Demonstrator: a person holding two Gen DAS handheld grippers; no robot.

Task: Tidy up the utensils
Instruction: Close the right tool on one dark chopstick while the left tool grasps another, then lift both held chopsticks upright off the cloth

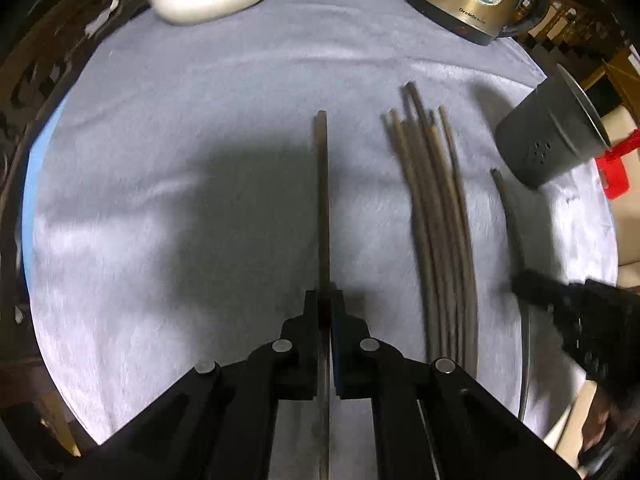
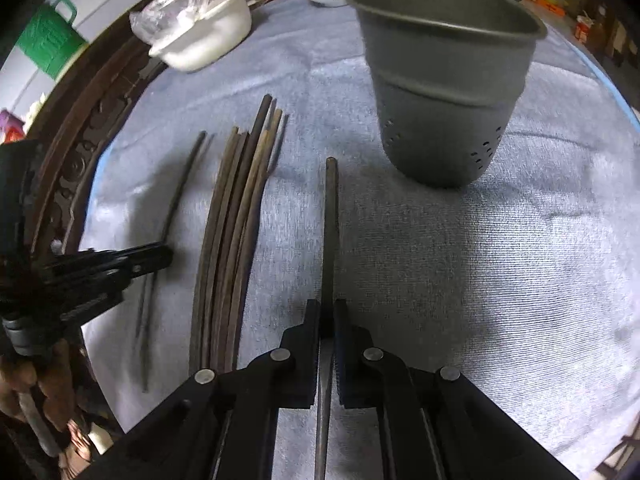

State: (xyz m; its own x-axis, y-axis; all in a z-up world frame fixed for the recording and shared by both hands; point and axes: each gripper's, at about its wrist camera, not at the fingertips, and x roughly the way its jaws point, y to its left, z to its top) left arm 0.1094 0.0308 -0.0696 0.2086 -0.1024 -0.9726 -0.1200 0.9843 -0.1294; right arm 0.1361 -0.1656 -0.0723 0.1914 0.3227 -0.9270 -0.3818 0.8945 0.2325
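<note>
Each gripper grips one chopstick far back, so the long free end could swing, slip between the fingers, or catch the holder point(image 2: 446, 92) rim and tip that light cup, which stands on the cloth-covered worktop point(image 2: 500, 248). The left gripper point(image 1: 325, 300) has its fingers pinched together on a chopstick point(image 1: 322, 200). The right gripper point(image 2: 327, 309) is likewise clamped on its chopstick point(image 2: 331, 216), pointing towards the holder. The remaining bundle point(image 2: 236, 216) lies between them.

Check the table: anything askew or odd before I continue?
Nothing spilled or damaged. The grey holder stands upright, the loose chopsticks lie bundled beside it, and the left tongs and right tongs each grip one chopstick.
</note>
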